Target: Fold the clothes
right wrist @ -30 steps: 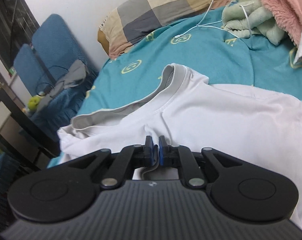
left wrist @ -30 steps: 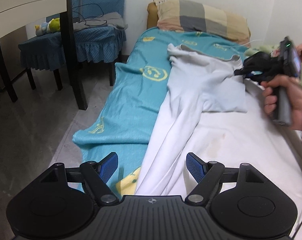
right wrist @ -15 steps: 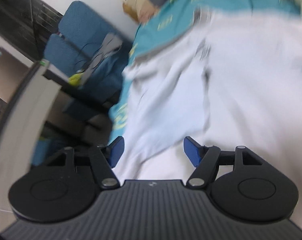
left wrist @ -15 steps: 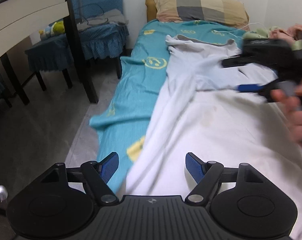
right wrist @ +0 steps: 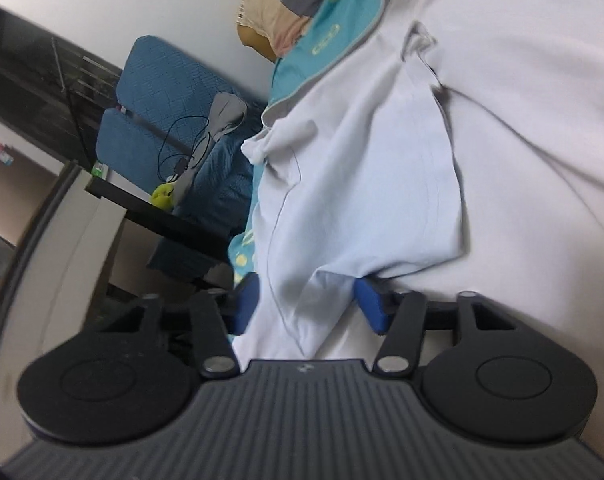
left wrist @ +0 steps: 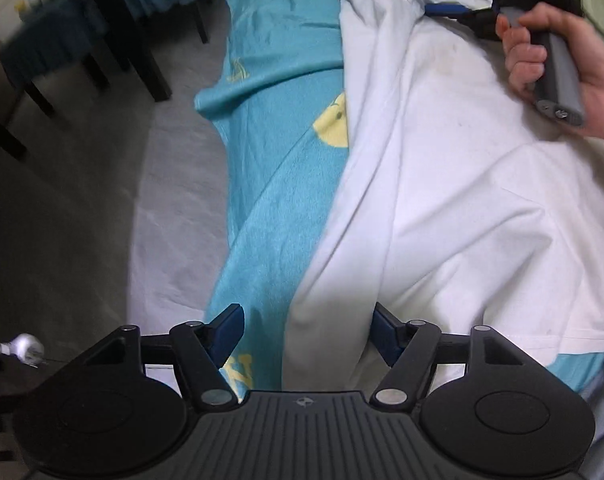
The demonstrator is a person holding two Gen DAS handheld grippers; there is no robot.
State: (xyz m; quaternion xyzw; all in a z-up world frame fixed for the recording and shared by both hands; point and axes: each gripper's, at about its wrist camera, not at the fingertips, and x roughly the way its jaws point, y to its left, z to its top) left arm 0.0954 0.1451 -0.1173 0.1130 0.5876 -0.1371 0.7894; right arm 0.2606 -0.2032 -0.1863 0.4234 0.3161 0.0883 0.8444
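A: White cotton is what fills both views: a T-shirt (left wrist: 462, 184) spread along a bed (left wrist: 278, 184) covered in teal cloth. Its long axis follows the bed's length, collar towards the pillow (right wrist: 278, 4) end, hem at the near end.

B: Where are the grippers against the shirt?

A: The left gripper (left wrist: 307, 330) sits at the hem end, jaws wide apart and gripping nothing, with the shirt's folded side edge running away straight ahead between its fingers. The right gripper (right wrist: 308, 304) is up by the sleeve (right wrist: 366, 184), also spread wide, cloth lying between its pads but not pinched.

B: Which is nearer the hem?

A: The left one. The right is nearer the collar. How far folding has gone I can't judge.
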